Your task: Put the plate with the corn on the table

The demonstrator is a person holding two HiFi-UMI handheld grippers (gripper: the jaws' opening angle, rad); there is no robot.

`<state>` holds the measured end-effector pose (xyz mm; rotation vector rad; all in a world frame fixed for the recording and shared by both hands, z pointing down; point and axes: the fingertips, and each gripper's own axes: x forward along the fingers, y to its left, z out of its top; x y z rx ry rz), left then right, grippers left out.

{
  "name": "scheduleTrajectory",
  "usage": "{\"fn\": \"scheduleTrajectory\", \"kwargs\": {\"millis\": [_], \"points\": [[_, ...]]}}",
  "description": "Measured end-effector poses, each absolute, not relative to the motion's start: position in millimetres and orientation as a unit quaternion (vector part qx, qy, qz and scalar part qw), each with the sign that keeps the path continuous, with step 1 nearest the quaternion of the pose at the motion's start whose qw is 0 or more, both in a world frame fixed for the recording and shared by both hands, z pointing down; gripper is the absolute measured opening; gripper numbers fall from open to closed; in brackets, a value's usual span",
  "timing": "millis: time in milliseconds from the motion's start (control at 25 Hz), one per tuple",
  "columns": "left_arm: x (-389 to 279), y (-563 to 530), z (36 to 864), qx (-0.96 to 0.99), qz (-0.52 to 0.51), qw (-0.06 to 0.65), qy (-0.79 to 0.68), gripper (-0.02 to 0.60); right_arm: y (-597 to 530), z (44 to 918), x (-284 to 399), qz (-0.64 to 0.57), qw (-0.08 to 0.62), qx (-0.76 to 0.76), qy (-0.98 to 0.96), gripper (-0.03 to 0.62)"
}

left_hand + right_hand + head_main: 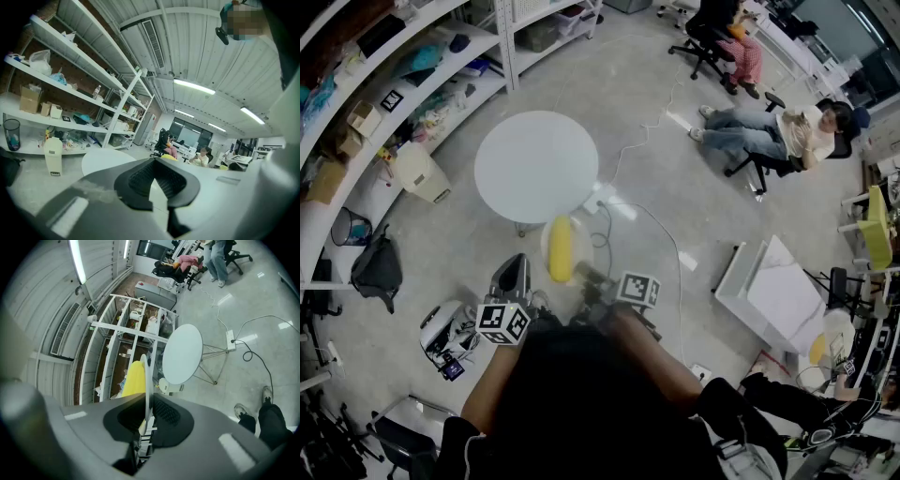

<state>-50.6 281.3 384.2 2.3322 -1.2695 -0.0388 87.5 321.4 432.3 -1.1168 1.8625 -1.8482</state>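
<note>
A pale plate (pixel 565 249) carrying a yellow corn cob (pixel 560 247) hangs in the air just this side of the round white table (pixel 536 167). My right gripper (pixel 587 277) is shut on the plate's near rim. In the right gripper view the plate (pixel 147 376) stands edge-on between the pads, with the corn (pixel 133 378) on its left face and the table (pixel 183 354) beyond it. My left gripper (pixel 514 277) hovers to the left of the plate, apart from it. In its own view the left gripper (pixel 157 172) is open with nothing between the pads.
Long shelves (pixel 394 84) full of boxes line the left wall, with a white bin (pixel 420 172) and a dark backpack (pixel 380 272) below them. A power strip and cable (pixel 614 202) lie by the table's base. Seated people (pixel 769 131) are at the far right, white boxes (pixel 773 291) nearer.
</note>
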Motion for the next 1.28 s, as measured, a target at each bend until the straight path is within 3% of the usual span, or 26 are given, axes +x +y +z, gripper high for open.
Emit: {"fn": "scheduleTrajectory", "kwargs": {"millis": [1280], "points": [[-89, 246, 374, 0.872, -0.031, 0.230, -0.430, 0.003, 301, 427, 40, -0.644, 0.166, -0.415, 0.621, 0.046]]}}
